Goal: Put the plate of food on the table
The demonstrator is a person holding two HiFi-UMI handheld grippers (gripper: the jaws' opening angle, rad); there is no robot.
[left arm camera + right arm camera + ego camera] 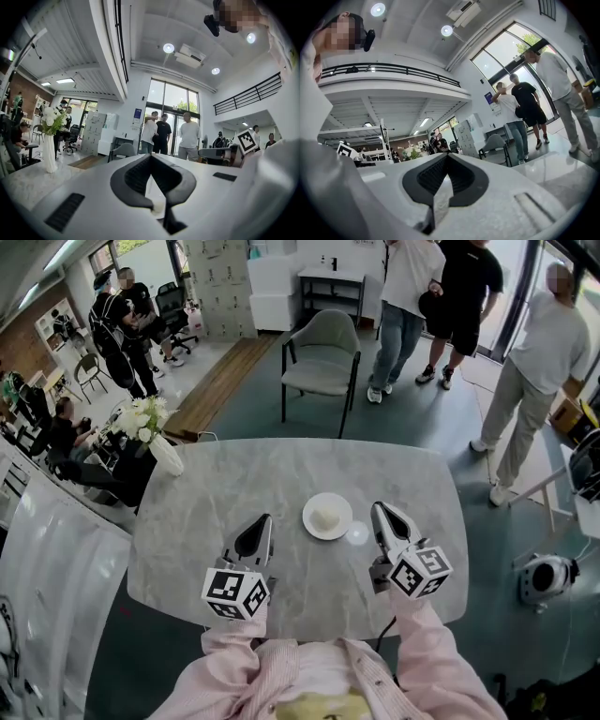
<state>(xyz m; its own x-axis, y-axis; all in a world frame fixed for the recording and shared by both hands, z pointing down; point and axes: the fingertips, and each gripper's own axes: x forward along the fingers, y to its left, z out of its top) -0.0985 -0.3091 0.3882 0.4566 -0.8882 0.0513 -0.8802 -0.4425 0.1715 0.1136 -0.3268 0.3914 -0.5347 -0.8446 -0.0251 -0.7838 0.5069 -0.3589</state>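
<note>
my left tongs (263,521) and right tongs (381,511) are over the near half of the counter (234,484), each with its jaws closed tip to tip and nothing between them, so i hold nothing. the plate (327,516) sits flat on the counter between the two tips, a little nearer the right one, with the food (325,518), a pale round lump, in its middle. to my eye the task is as good as done, so the danger now is my own carelessness. if i swing either tongs inward while pulling away, a closed tip could clip the rim and skid the plate across the smooth stone, or tilt it so the lump rolls off. the right tongs is the likelier culprit, being closer. farther off, at the far left corner, a vase (169,457) of flowers stands close to the edge, and a wide sweep of my left arm could topple it. beyond the counter a chair (322,357) and people (441,296) stand well clear.
</note>
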